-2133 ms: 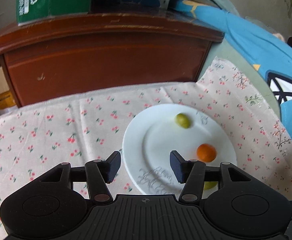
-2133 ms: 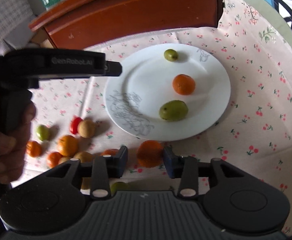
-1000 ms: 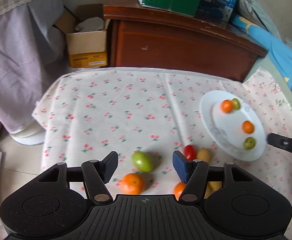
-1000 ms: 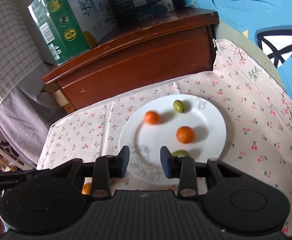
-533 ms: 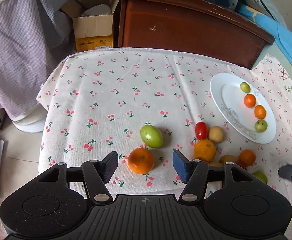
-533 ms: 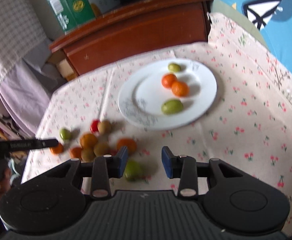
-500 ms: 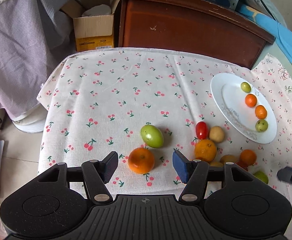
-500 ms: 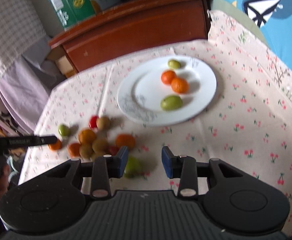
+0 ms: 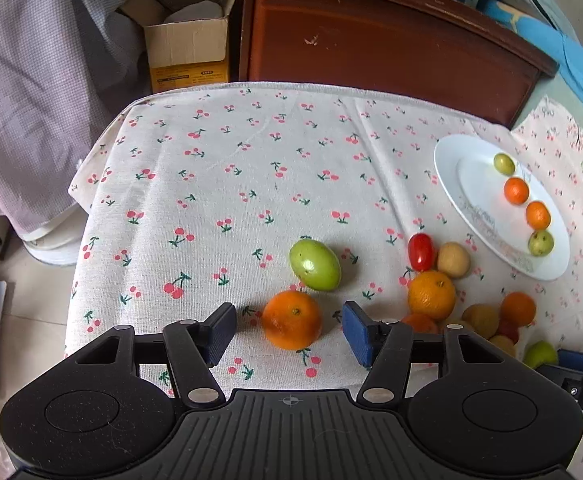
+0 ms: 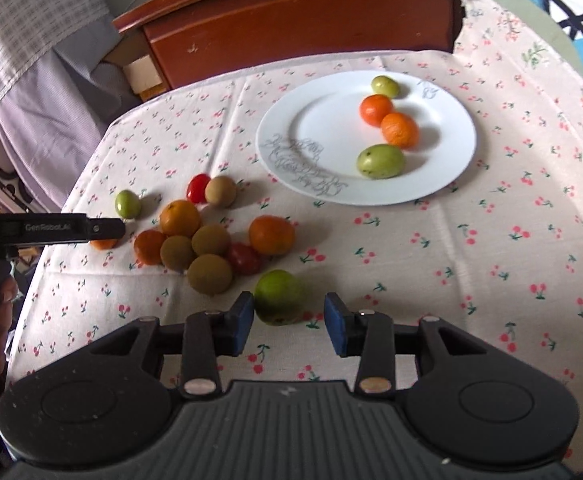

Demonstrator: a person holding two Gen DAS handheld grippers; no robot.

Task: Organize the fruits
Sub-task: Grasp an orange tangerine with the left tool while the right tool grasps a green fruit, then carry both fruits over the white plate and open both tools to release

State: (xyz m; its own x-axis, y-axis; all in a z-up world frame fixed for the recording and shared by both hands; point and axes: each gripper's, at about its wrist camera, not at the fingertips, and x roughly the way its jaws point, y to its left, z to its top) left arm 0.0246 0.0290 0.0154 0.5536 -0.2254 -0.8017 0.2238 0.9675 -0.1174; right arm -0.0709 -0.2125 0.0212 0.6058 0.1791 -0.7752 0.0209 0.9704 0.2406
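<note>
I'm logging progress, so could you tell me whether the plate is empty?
Not empty: the plate holds four fruits, two green and two orange.

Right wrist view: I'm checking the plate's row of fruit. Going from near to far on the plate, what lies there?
Large green fruit → orange → redder orange → small green fruit, all on the white plate.

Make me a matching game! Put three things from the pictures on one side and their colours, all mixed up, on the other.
Things:
1. plate
2. cherry tomato
3. cardboard box

Colours:
A. red
B. white
C. brown

Pairs: 1-B, 2-A, 3-C
</note>
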